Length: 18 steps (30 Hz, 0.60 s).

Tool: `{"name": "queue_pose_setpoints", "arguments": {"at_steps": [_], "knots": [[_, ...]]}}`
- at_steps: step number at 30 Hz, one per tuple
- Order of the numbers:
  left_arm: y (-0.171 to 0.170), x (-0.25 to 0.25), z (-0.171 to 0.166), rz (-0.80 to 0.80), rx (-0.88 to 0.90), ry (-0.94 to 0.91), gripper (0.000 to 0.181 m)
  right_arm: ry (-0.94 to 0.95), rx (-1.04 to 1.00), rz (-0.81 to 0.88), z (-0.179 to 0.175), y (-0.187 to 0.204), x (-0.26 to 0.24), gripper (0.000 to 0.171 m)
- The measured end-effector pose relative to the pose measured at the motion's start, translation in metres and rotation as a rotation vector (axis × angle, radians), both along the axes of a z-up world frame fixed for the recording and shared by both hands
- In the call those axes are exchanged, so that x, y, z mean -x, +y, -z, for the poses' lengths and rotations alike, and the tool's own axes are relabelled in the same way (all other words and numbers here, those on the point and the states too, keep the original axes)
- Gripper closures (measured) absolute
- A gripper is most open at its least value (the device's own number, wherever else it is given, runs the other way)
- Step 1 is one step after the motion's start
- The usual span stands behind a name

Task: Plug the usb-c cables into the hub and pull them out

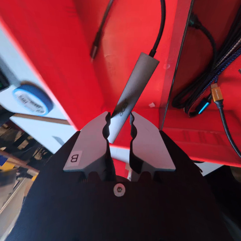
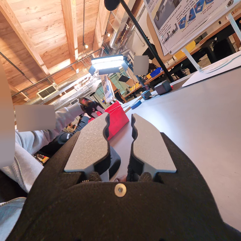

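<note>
hub [image 1: 131,96] slants up-right between left fingers [image 1: 91,136].

The hub [image 1: 131,99] between the left gripper [image 1: 119,114] fingers looks like smooth matt grey metal. Its cable [image 1: 159,33], beyond the tips, is dark braided cloth. The red tray [image 1: 80,54] underneath is glossy plastic. Right of the tips lie braided cables [image 1: 208,78] with shiny orange and blue metallic plugs. The right gripper [image 2: 120,116] has grainy matt grey fingers [image 2: 90,144] over a smooth matt table [image 2: 189,117].
</note>
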<state>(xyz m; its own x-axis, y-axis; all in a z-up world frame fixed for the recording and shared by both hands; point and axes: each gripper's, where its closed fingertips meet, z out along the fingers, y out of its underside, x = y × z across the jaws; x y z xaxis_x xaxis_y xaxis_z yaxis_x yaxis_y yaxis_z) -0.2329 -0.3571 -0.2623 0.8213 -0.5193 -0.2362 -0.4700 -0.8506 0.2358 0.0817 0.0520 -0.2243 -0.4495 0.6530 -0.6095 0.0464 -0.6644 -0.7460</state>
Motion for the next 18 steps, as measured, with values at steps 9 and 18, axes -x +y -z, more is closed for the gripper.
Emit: {"name": "queue_pose_setpoints", "arguments": {"at_steps": [9,18], "knots": [[0.044,-0.010,-0.140,-0.026,-0.492,0.453,0.168,0.008,0.005,0.013,-0.001,0.001,-0.004,0.142],[0.084,-0.079,-0.222,-0.061,-1.273,0.659,0.172,0.027,-0.009,0.041,-0.003,0.003,-0.007,0.143]]}}
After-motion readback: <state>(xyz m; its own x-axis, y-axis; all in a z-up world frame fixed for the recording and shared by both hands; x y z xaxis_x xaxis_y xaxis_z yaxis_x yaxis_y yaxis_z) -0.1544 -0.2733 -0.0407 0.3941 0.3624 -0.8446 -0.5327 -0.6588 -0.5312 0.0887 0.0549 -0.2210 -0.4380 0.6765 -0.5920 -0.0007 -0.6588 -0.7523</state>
